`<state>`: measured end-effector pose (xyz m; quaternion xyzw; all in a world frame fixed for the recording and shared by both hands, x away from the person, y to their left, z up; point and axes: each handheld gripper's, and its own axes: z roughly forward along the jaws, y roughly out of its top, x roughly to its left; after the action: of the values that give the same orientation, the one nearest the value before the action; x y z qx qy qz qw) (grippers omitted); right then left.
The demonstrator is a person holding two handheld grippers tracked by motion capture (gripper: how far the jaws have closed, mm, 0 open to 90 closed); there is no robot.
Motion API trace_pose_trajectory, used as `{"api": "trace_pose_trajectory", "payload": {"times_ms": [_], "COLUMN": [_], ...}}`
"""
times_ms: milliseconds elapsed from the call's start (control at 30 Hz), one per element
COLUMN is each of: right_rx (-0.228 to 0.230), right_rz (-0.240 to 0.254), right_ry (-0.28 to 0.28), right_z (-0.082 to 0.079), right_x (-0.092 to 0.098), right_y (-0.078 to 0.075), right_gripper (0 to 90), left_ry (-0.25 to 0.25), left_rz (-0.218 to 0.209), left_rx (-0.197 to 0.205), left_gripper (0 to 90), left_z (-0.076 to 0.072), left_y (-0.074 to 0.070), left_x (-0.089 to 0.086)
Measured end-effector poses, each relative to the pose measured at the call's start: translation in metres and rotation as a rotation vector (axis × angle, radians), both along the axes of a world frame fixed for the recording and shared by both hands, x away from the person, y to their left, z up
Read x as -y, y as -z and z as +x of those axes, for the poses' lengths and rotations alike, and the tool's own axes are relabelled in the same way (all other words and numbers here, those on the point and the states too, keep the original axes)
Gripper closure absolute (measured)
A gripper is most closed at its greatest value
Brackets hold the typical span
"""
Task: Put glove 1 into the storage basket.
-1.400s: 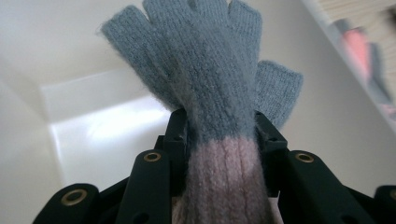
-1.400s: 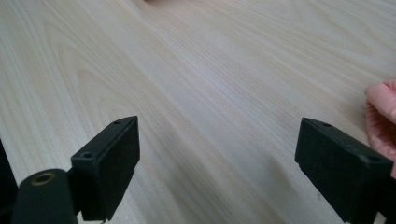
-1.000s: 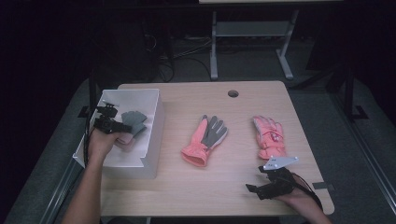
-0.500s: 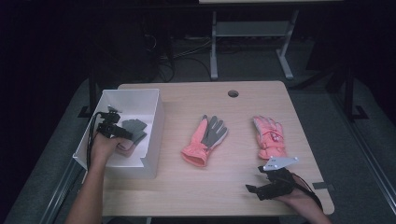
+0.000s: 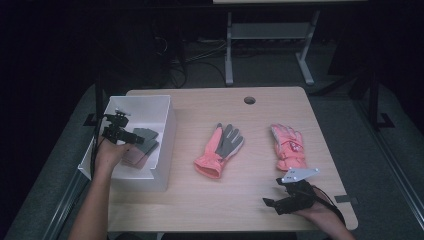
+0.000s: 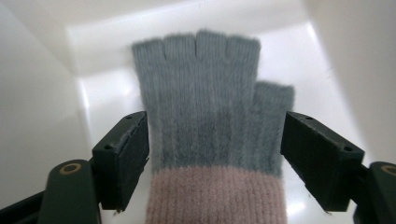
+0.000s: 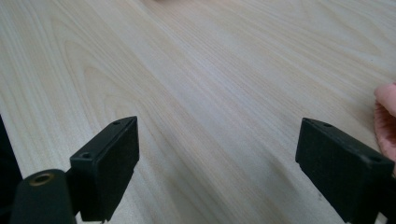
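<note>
A knitted fingerless glove (image 6: 205, 102), grey with a pink cuff, lies flat on the floor of the white box (image 5: 140, 100) at the table's left. My left gripper (image 5: 134, 138) hovers inside the box over the glove's (image 5: 146, 136) cuff end. Its jaws have just been opening and now stand open on either side of the glove, no longer pressing it. My right gripper (image 5: 272, 194) rests open near the table's front right edge, with only bare wood (image 7: 210, 70) between its jaws.
A pink glove with a grey palm (image 5: 220, 150) lies mid-table, and a pink glove (image 5: 288, 146) lies right of it, just beyond my right gripper; its edge (image 7: 386, 116) shows in the right gripper view. A cable hole (image 5: 249, 100) sits near the far edge.
The left gripper lowered the knitted glove into the box, opened its jaws and let it go; the glove now lies flat. The right gripper has not moved.
</note>
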<state>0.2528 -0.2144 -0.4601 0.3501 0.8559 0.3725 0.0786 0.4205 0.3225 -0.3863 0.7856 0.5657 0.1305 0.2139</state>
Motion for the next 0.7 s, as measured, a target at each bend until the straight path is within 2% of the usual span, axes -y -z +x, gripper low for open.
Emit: {"api": "trace_pose_trajectory", "payload": {"times_ms": [133, 233, 367, 467, 700], "right_rx": [-0.001, -0.006, -0.008, -0.010, -0.011], "right_rz": [0.001, 0.001, 0.004, 0.000, 0.000], "right_ry": [0.001, 0.004, 0.004, 0.003, 0.000], "right_z": [0.000, 0.000, 0.000, 0.000, 0.001], "right_x": [0.000, 0.000, 0.000, -0.001, -0.001], "right_y": [0.000, 0.001, 0.001, 0.001, 0.001], "right_gripper": [13.1, 13.1, 13.1, 13.1, 13.2], "left_ry": [0.041, 0.079, 0.134, 0.187, 0.288], "left_rz": [-0.054, -0.063, -0.112, -0.152, -0.191], "left_rx": [0.043, 0.072, 0.099, 0.122, 0.125], "left_gripper": [21.7, 20.7, 19.7, 17.9, 17.4], "left_z": [-0.004, -0.009, -0.017, -0.024, -0.037], "left_y": [-0.018, -0.032, -0.048, -0.055, -0.063], "left_x": [0.001, 0.006, 0.016, 0.027, 0.058]}}
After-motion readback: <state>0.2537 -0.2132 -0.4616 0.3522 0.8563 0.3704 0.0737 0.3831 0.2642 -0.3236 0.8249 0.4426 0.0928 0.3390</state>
